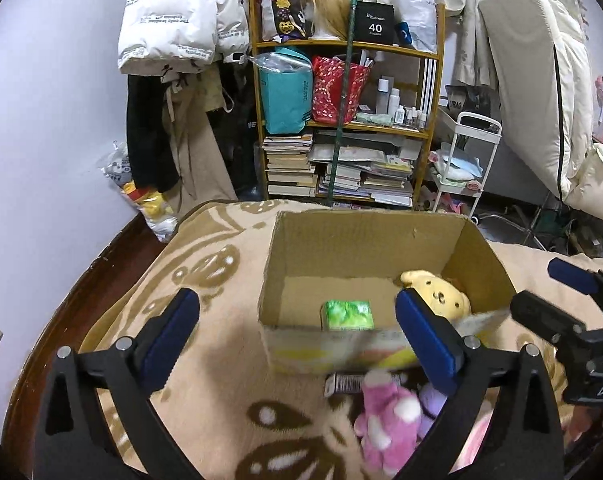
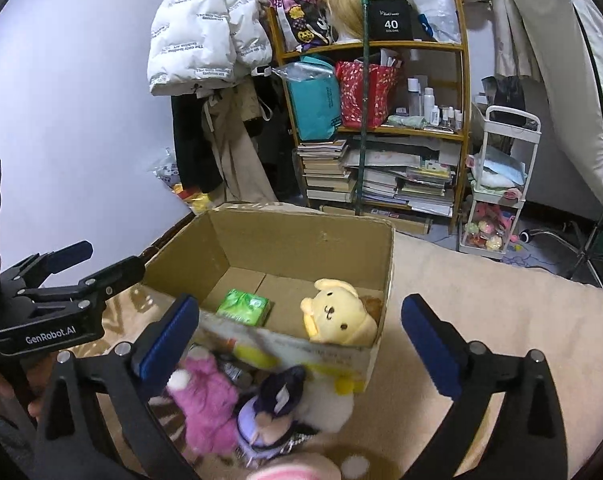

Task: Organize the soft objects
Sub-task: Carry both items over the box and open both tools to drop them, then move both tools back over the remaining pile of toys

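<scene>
A beige blanket with a brown leaf pattern (image 1: 205, 360) covers the bed on which everything stands. On it sits an open brown cardboard box (image 1: 365, 240), its printed front wall facing the cameras. Inside the box, at its right, a yellow plush dog with a stitched face (image 2: 337, 312) leans against the side wall, and near the front wall to its left lies a small green wrapped packet (image 1: 347, 314), apart from the plush. Outside the box, just before its front wall, soft toys lie heaped on the blanket: a fluffy pink plush toy (image 2: 205, 404), beside it a small doll in pale purple with a dark purple hat (image 2: 273, 408), and a white fluffy plush (image 2: 329, 404) touching the box front. The left gripper (image 1: 297, 340) stands with its blue-padded jaws spread wide and nothing between the pads. The right gripper (image 2: 301, 344) is likewise spread wide and holds nothing, the heap of toys lying below its jaws.
</scene>
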